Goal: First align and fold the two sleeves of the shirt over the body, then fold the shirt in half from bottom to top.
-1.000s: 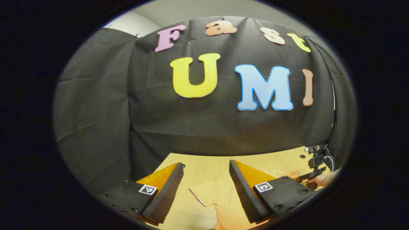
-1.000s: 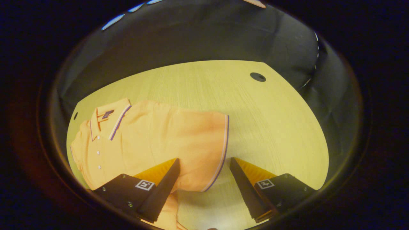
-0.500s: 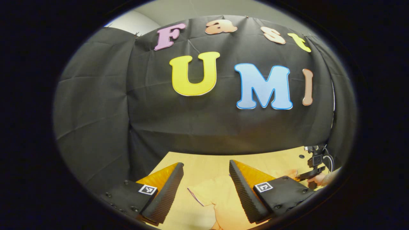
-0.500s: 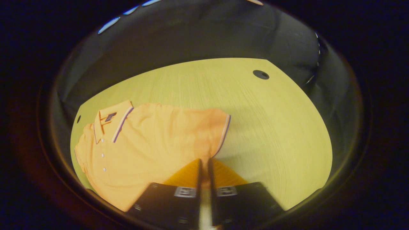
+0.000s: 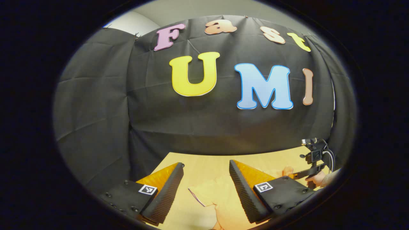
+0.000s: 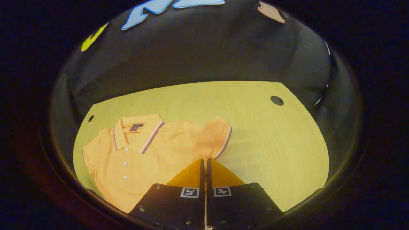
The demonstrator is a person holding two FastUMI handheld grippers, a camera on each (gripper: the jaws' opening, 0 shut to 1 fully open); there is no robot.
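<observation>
While the left gripper (image 5: 206,179) gapes, right gripper (image 6: 204,166) pinches the sleeve (image 6: 213,139).

Left gripper (image 5: 206,166) spread wide above orange shirt sleeve (image 5: 207,193) on wooden table (image 5: 204,159), right gripper (image 5: 311,163) near table's far right edge

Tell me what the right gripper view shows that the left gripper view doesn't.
Right gripper view: the orange polo shirt's collar and white buttons, and the right tongs shut on its raised striped-cuff sleeve.

Left gripper view: the left tongs open above the shirt's other sleeve, plus a hand holding the other gripper at far right.

Both: the orange shirt lying on the light wooden table, with the black cloth wall behind.
</observation>
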